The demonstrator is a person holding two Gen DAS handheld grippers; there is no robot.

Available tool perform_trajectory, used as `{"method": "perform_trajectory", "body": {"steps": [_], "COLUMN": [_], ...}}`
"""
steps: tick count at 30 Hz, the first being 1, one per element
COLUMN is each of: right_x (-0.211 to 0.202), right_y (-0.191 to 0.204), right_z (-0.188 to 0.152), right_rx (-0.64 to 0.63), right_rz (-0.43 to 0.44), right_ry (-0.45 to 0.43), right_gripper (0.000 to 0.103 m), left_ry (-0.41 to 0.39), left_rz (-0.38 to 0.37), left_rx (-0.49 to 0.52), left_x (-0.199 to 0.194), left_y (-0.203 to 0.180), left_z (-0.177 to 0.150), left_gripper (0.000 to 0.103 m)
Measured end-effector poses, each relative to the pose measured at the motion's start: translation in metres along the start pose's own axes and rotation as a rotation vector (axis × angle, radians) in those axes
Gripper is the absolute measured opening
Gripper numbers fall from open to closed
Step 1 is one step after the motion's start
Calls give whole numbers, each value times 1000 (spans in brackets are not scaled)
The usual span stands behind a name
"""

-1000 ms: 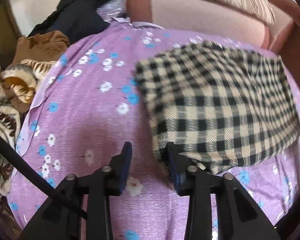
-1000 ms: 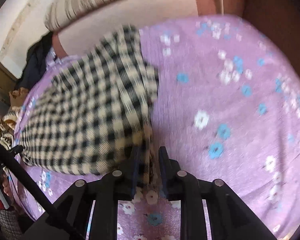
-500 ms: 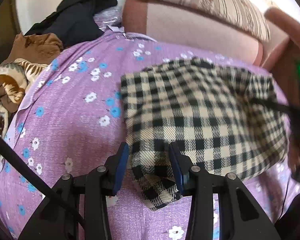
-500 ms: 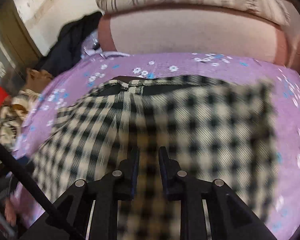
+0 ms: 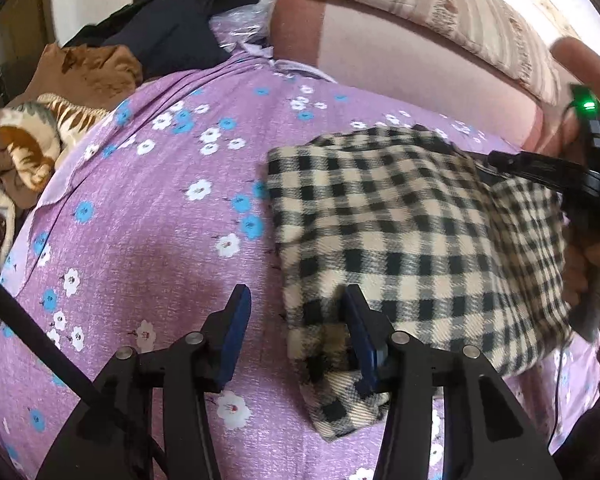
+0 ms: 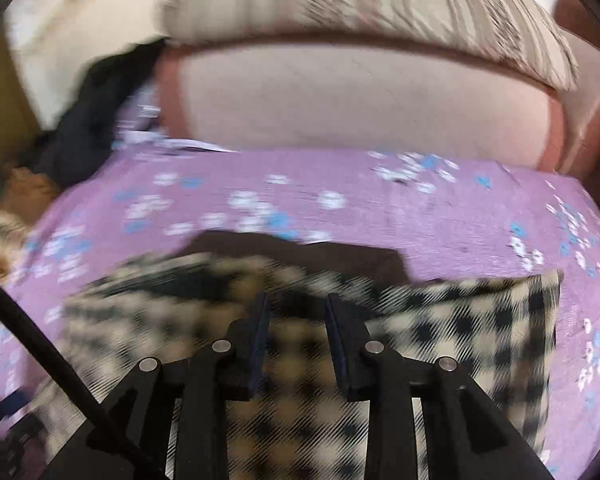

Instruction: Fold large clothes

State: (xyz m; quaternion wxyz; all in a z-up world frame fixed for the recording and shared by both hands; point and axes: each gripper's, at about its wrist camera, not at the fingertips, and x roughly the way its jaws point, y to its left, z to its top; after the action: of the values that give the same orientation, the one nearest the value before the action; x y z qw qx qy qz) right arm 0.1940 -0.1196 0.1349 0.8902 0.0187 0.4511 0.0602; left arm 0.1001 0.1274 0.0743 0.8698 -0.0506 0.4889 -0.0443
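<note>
A black-and-cream checked garment [image 5: 412, 232] lies folded on the purple flowered sheet [image 5: 140, 220]. My left gripper [image 5: 296, 296] is at its near left corner. Its jaws are opening: the corner lies loose against the right finger [image 5: 360, 332], and the left finger is over bare sheet. In the right wrist view, the right gripper [image 6: 298, 302] hovers over the blurred checked garment [image 6: 480, 320]. Its jaws are opening too, with no cloth pinched between the pads. A dark inner layer [image 6: 300, 252] shows at the garment's far edge.
A black garment [image 5: 172, 28], a brown one [image 5: 88, 72] and a tiger-print blanket [image 5: 24, 140] are heaped at the left. A pink sofa back [image 5: 400, 52] and a striped cushion [image 5: 440, 4] close off the far side. A hand [image 5: 596, 256] holds the other gripper at the right edge.
The right gripper swept leftward across the bed with the checked cloth, folding it over, and its jaws have spread. The left jaws widened and the cloth corner now lies loose.
</note>
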Motion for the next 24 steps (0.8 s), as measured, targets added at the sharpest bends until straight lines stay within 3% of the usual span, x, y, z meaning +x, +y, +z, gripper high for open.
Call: {"method": "perform_trajectory", "body": {"steps": [2,4,7,10,13,19,21,24], "right_x": [-24,-38,-40,-34,-40,-85,-99,-116], "right_y": [12,22,20,-10,-58,-155,-174,-181], "right_z": [-20,-47,-93,-127,-141,-162,-171,-173], "right_rx": [-30,-49,-58,-17,85,295,336,355], "right_rz": [89,188,269,189,114,-34,-51,-50], "right_ry": [-9,24,108,143,113,23,6,-45], "right_gripper": [30,30,30,30,29,30,32,34], "left_ry": [-7,-10,20,79,111,92,76,-14], "left_rz": [-23,-52,-53,30,46,87,113,189], "left_rx": [28,71,113,143,80,1,-5,25], "left_x": [-4,-7,0,16,22,13,8,-13], "left_y": [-6,-15,-26,-29,-14,6,4,-13], "left_z": [-3,-6,-14,-24,-28,-31,-33,-36], "left_gripper": [47,47,48,48,53,59,59,59]}}
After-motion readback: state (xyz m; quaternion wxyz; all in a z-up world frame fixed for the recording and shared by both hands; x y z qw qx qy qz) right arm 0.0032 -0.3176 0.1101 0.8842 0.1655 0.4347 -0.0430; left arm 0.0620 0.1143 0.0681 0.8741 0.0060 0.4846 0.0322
